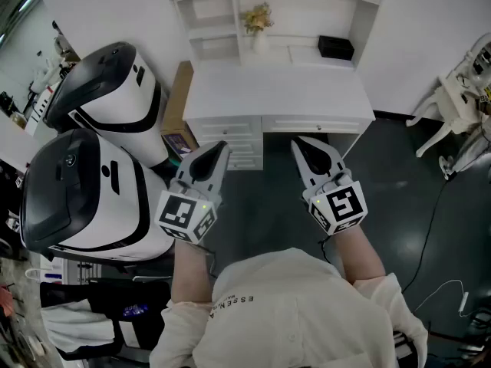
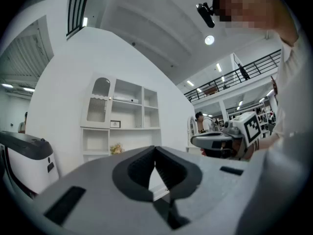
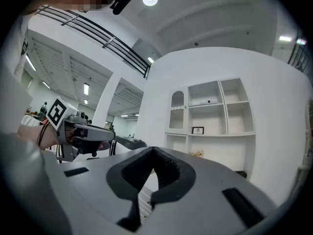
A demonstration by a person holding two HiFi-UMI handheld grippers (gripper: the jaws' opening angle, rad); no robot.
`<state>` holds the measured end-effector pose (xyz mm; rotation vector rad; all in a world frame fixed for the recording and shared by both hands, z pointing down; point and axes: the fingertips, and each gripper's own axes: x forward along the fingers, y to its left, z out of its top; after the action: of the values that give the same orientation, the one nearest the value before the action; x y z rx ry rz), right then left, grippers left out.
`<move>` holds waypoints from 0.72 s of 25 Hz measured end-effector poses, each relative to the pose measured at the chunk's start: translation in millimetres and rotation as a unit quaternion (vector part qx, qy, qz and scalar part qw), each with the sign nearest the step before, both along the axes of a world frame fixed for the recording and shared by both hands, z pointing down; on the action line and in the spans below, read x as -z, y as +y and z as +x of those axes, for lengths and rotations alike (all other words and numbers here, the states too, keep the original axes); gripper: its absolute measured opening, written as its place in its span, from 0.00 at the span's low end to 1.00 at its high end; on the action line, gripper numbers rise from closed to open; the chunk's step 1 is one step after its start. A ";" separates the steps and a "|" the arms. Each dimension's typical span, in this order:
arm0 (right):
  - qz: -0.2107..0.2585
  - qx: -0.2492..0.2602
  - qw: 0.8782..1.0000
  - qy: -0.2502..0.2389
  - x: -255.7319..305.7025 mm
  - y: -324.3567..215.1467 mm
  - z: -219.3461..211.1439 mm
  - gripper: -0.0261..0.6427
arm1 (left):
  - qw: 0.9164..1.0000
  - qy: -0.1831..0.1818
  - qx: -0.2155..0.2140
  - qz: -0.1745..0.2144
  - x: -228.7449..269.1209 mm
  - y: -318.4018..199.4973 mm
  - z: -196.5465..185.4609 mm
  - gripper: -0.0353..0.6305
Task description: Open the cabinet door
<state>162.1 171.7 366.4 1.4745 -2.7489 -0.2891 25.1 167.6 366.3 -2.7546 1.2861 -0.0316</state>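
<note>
Dark floor (image 1: 265, 205) beside left tool (image 1: 221, 149)

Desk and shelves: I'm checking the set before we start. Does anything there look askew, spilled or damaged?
Nothing stands out. There is no spill on the desk, its drawers look shut, the flowers stand upright, and the cabinet door looks closed and straight.

The cabinet (image 1: 299, 18) is smooth matt white; the left gripper (image 1: 222, 146) matt grey plastic.
</note>
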 end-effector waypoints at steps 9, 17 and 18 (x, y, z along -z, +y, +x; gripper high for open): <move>-0.007 -0.004 1.000 0.011 -6.1 0.5 -4.4 0.06 | 1.000 0.016 -0.006 0.004 2.6 2.8 -3.2 0.06; -0.004 -0.020 1.000 0.010 -9.8 1.0 -14.6 0.06 | 1.000 -0.008 -0.004 -0.003 -13.0 0.7 -9.1 0.07; -0.005 -0.021 1.000 0.011 -11.0 0.0 -17.9 0.06 | 1.000 -0.016 -0.003 -0.001 -14.9 -2.2 -11.1 0.16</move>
<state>144.2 171.6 377.4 1.5146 -2.6945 -0.2883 14.0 165.4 381.2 -2.7476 1.2702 -0.0753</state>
